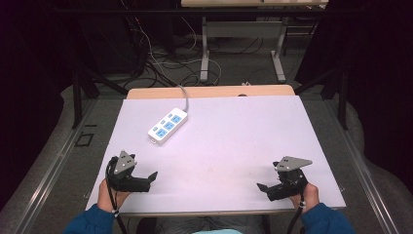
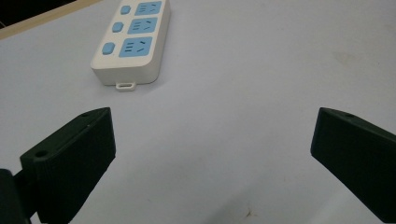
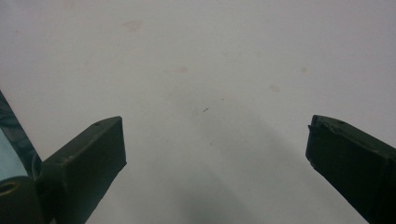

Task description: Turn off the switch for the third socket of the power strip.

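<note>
A white power strip (image 1: 168,126) with blue sockets lies flat on the white table cover (image 1: 234,136), left of centre, with its grey cord (image 1: 185,100) running off the far edge. My left gripper (image 1: 150,180) rests near the front left edge, open, with nothing between its jaws. In the left gripper view the power strip (image 2: 130,39) lies ahead and to the left of the spread jaws of the left gripper (image 2: 212,154). My right gripper (image 1: 265,191) sits near the front right edge, open and empty. In the right gripper view, the right gripper (image 3: 215,154) has bare cover between its jaws.
A strip of wooden tabletop (image 1: 209,91) shows past the cover's far edge. Beyond it, the metal legs of another table (image 1: 204,48) and loose cables (image 1: 160,63) stand on the floor. Dark curtains close both sides.
</note>
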`<state>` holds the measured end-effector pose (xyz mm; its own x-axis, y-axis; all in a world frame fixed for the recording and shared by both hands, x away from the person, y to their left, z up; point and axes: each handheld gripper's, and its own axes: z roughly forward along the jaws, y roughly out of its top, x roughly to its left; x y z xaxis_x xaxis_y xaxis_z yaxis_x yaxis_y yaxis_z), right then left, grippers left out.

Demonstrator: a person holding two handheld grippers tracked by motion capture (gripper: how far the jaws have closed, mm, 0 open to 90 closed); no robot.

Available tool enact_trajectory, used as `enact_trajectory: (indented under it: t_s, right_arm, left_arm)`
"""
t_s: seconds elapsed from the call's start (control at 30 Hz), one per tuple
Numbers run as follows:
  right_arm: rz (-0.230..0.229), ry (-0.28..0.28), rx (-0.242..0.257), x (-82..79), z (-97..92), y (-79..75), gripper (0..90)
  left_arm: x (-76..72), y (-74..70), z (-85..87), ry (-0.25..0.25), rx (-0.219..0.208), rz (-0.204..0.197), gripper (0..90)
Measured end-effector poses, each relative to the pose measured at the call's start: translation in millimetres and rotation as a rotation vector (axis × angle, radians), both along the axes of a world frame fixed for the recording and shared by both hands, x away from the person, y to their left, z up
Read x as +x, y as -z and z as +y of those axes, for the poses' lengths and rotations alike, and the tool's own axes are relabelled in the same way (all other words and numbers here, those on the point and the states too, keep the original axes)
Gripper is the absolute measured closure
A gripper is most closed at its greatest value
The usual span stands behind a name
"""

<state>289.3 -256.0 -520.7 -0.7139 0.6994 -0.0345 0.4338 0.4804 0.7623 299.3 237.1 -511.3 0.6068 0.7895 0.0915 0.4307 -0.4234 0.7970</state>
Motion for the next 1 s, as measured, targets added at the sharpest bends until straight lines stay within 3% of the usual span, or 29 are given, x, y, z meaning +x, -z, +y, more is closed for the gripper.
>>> enact_trajectory:
  t_s: [0.37, 0.43, 1.0]
  right_arm:
    - [-0.004, -0.001, 0.007, 0.4, 0.1, 0.7, 4.0]
    - [0.011, -0.005, -0.007, 0.1, -0.5, -0.6, 4.0]
    - [0.001, -0.001, 0.001, 0.5, -0.3, 0.3, 3.4]
  left_arm:
    - [-3.5, 4.2, -1.3, -0.004, 0.000, -0.018, 0.0]
    - [-3.9, 5.0, -0.7, -0.005, 0.004, -0.011, 0.0]
    - [-0.1, 9.4, -1.1, 0.005, 0.003, 0.015, 0.0]
